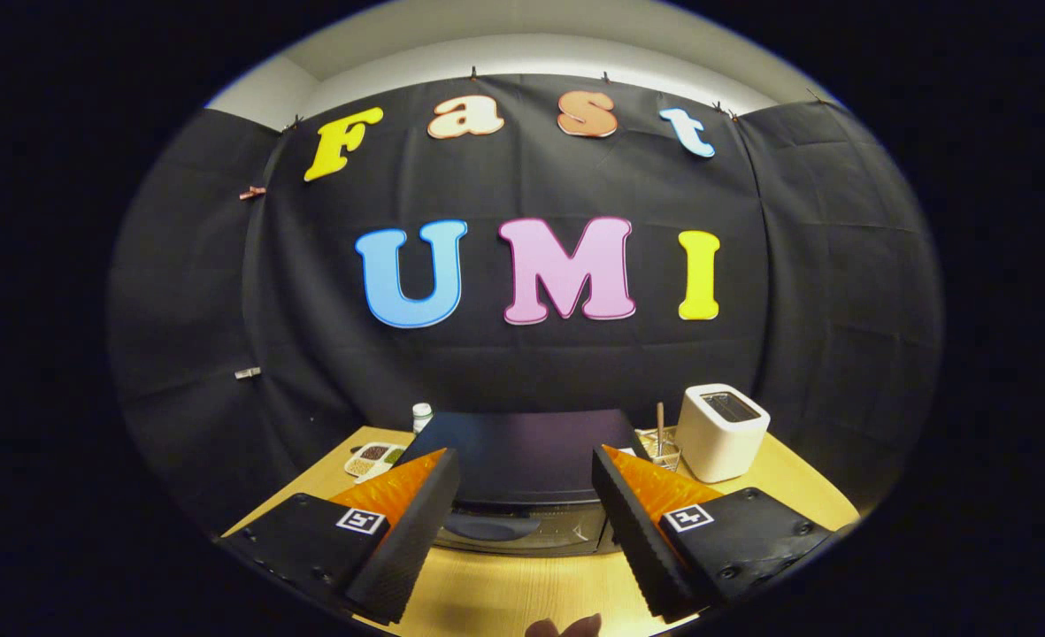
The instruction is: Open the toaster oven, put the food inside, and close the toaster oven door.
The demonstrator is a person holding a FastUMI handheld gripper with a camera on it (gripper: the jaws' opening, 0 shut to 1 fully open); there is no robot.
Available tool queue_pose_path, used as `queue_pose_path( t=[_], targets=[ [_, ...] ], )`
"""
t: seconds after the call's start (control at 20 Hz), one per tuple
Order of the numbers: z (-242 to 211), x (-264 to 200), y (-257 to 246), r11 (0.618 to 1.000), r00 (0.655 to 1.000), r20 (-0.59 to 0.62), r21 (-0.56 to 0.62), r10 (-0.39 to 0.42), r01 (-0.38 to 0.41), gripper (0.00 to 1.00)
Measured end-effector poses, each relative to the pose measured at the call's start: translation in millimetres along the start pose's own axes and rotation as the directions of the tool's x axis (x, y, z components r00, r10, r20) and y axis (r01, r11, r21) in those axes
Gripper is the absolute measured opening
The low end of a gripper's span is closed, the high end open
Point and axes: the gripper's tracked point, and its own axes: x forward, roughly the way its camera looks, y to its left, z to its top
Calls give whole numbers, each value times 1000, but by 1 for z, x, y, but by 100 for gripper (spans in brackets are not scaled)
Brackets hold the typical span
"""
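Observation:
A black toaster oven [522, 456] stands on the wooden table [504, 593], seen from above and in front. Its dark top faces me, and its glass door [522, 529] is upright and shut, just beyond my fingertips. My gripper [526, 478] hovers above the table in front of the oven, open wide, with nothing between the fingers. I cannot make out the food.
A white slot toaster [721, 431] stands right of the oven, with a small wire basket holding a stick [661, 442] beside it. Left of the oven lie a divided dish of grains [373, 458] and a small white bottle [422, 416]. Fingertips of a hand [564, 627] show near the table's front edge.

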Motion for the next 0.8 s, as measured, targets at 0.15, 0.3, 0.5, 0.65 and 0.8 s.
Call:
queue_pose_path(
  t=[0.15,0.3,0.5,0.65,0.8],
  targets=[
    [-39,25,9,1000,996,-88,-13,0,-1,98],
    [-71,46,15,1000,986,-170,2,-2,3,98],
    [-96,67,21,1000,971,-240,13,-6,9,98],
    [-108,77,24,1000,961,-275,7,-10,13,99],
    [-109,79,21,999,961,-274,4,-47,50,99]
  ],
)
